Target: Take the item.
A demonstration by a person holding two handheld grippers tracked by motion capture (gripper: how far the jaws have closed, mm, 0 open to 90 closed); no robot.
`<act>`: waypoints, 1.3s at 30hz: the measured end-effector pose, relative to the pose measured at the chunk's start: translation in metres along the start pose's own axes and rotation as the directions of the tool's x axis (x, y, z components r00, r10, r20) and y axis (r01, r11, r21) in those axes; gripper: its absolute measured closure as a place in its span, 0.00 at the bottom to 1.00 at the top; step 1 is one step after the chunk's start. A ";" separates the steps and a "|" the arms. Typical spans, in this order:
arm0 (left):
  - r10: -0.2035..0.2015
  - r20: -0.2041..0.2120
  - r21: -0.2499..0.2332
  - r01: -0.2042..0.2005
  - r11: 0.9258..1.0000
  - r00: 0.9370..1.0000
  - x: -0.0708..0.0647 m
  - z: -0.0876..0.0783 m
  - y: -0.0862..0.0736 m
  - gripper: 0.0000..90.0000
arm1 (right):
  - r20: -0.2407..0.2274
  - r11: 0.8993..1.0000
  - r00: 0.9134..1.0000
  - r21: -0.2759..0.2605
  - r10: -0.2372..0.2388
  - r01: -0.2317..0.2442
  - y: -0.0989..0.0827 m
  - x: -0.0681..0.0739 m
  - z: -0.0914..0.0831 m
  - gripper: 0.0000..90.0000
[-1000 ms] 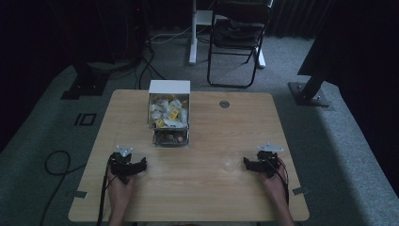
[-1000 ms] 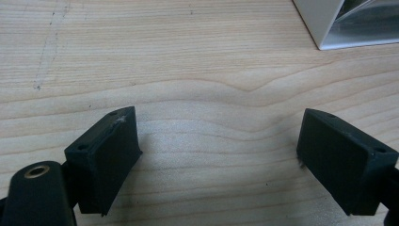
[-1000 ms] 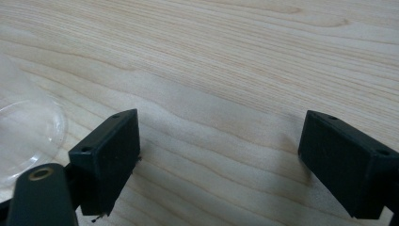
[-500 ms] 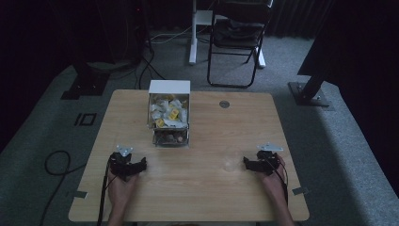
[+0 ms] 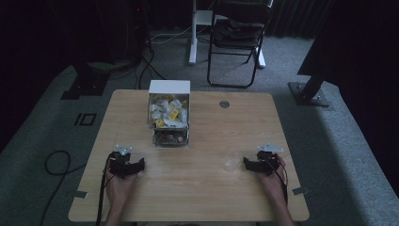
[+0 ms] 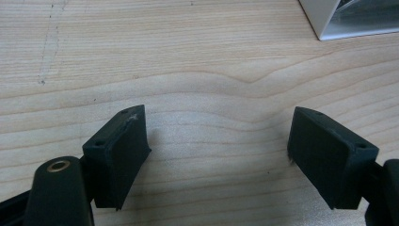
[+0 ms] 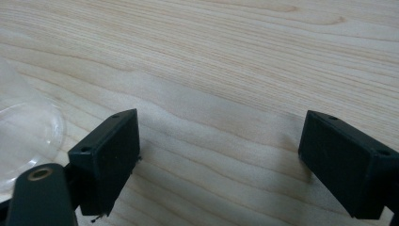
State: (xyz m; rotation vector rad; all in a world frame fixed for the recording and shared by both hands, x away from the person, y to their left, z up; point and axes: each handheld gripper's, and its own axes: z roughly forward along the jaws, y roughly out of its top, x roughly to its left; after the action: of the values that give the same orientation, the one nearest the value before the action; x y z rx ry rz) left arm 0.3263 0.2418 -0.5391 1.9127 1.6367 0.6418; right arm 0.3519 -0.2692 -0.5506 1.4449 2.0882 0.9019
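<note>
Wooden table (image 5: 202, 188) seen from the high view, pale and square-cornered, with one white box (image 5: 169, 113) standing toward its far side, left of centre. Two levels in that box: upper one heaped with white and yellow packets (image 5: 168, 114), too many and too small to count; lower one holding darker pieces, too dim to tell. One small round grey disc (image 5: 224, 104) set into the tabletop right of the box. Two hands at the near edge, each with one gripper: left gripper (image 5: 141, 165) near the left side, right gripper (image 5: 245, 163) near the right side, well apart, both pointing inward. One faint clear dish (image 5: 230, 165) just left of the right gripper, hard to make out. One folding chair (image 5: 235, 42) and one white post (image 5: 193, 33) on the carpet beyond the table.

From the left gripper view: left gripper (image 6: 219, 141) with two black jaws standing wide apart, having just closed a little, bare wood between them. One corner of the white box (image 6: 348, 21) at top right, well clear of the jaws.

From the right gripper view: right gripper (image 7: 221, 150) with two black jaws spread wide, bare wood between them. One clear dish (image 7: 26, 136) at the left edge, just beside the left-hand jaw; contact cannot be told.
</note>
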 end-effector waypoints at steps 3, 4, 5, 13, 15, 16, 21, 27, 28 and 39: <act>-0.010 -0.005 0.003 0.010 1.000 1.000 0.001 -0.001 0.001 0.30 | 0.000 1.000 1.000 0.000 0.000 0.000 0.000 0.000 0.000 0.14; -0.015 -0.006 0.002 0.015 1.000 1.000 0.002 -0.001 0.001 0.32 | 0.000 1.000 1.000 0.000 0.000 0.000 0.000 0.000 0.000 0.14; -0.016 -0.003 0.007 0.016 1.000 1.000 0.003 -0.002 0.001 0.34 | 0.000 1.000 1.000 0.000 0.000 0.000 0.000 0.000 0.000 0.14; -0.016 0.016 -0.012 0.016 1.000 1.000 0.003 -0.011 0.003 0.37 | 0.000 1.000 1.000 0.000 0.000 0.000 0.000 0.000 0.000 0.14; -0.012 0.019 -0.020 0.012 1.000 1.000 0.002 -0.015 0.004 0.37 | 0.000 1.000 1.000 0.000 0.000 0.000 0.000 0.000 0.000 0.14; -0.009 0.020 -0.024 0.009 1.000 1.000 0.001 -0.017 0.005 0.38 | 0.000 1.000 1.000 0.000 0.000 0.000 0.000 0.000 0.000 0.14; 0.003 0.036 -0.043 -0.001 0.999 0.999 -0.003 -0.024 0.007 0.38 | -0.003 1.000 1.000 0.000 -0.002 0.002 0.000 0.000 0.000 0.14; 0.017 0.052 -0.068 -0.013 0.998 0.998 -0.008 -0.031 0.011 0.39 | -0.003 1.000 1.000 -0.001 -0.003 0.003 0.000 0.000 0.000 0.14; 0.023 0.058 -0.073 -0.019 0.997 0.998 -0.009 -0.033 0.012 0.39 | -0.004 1.000 1.000 -0.001 -0.004 0.004 0.000 0.000 0.000 0.14; 0.059 0.102 -0.119 -0.047 0.992 0.993 -0.022 -0.046 0.023 0.40 | -0.003 1.000 1.000 -0.002 -0.004 0.004 -0.001 0.000 -0.001 0.15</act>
State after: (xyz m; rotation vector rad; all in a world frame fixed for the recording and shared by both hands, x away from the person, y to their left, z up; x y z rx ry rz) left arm 0.3098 0.2219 -0.4900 1.8783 1.4555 0.6320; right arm 0.3511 -0.2698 -0.5506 1.4386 2.0914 0.9048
